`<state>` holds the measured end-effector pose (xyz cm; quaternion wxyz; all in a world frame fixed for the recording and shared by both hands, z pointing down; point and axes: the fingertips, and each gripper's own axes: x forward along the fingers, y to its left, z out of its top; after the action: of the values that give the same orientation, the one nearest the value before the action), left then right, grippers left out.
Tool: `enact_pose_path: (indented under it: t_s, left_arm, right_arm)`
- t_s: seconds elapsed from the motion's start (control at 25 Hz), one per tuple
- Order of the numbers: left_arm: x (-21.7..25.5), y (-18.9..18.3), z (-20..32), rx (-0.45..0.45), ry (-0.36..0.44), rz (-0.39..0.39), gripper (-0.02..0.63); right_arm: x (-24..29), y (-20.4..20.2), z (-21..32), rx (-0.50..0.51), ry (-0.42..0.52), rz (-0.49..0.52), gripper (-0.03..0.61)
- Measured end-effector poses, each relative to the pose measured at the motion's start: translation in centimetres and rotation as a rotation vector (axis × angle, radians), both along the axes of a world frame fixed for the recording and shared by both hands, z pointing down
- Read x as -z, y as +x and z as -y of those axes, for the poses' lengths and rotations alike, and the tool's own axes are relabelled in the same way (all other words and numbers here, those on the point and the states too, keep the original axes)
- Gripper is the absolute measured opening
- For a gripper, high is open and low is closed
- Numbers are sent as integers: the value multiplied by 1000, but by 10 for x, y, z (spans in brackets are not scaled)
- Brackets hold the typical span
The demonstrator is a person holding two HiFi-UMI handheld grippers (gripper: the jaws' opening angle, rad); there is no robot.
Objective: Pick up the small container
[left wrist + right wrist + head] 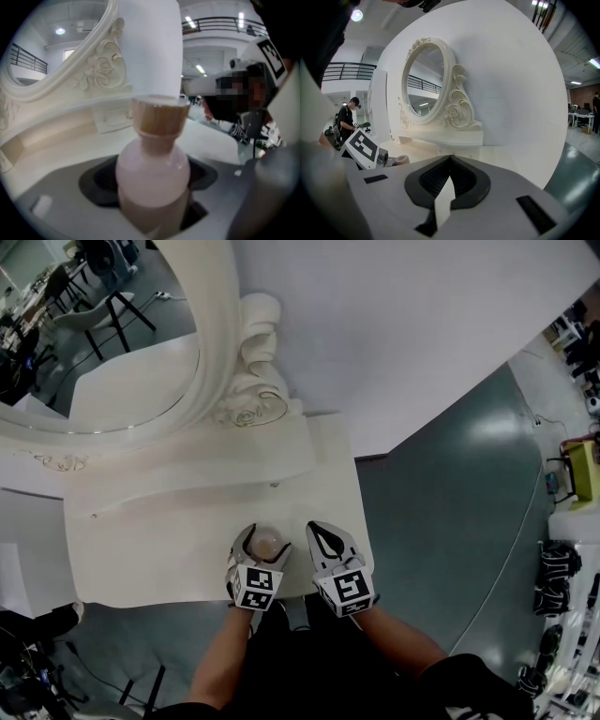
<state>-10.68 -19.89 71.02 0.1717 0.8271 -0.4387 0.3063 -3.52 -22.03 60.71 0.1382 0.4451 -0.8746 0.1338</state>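
The small container (268,543) is a pale pink bottle with a cork cap, standing upright near the front edge of the white dressing table (159,545). My left gripper (266,537) has one jaw on each side of it. In the left gripper view the container (152,173) fills the space between the jaws, and I see no pad pressing on it. My right gripper (320,529) hovers just right of the container with its tips together and nothing in them. In the right gripper view the right gripper (450,157) shows its jaws meeting at the tip.
An ornate white oval mirror (211,343) stands on a raised shelf (187,474) at the back of the table, against a white wall (422,324). Grey-green floor (450,521) lies to the right, with equipment (562,587) at its edge. A person (347,119) stands far off.
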Motion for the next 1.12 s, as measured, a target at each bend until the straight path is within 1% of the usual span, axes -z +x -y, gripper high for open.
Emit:
enact_pose_path:
  t_s: [0.12,0.2,0.32,0.52,0.76,0.92,1.12]
  left_arm:
    - [7,-2,2,14,24,-29,402]
    - [16,-3,4,14,50,-32,402]
    - [38,-3,9,11,105,-35,402]
    - [81,-7,12,29,195,-42,402]
    - [130,-10,14,28,310,-37,402]
    - [155,-11,11,34,349,-60,402]
    - [192,-20,5,52,402,-94,402]
  right_arm:
    - [0,2,-3,-5,0,-4,5]
    - [1,4,-4,-8,3,-5,5]
    - [2,4,-5,-11,8,-9,5]
    - [8,2,-7,-8,26,-13,5]
    - [25,-4,-10,13,73,-29,5]
    - [44,-17,-14,26,105,-12,5]
    - [74,-23,-13,17,165,4,5]
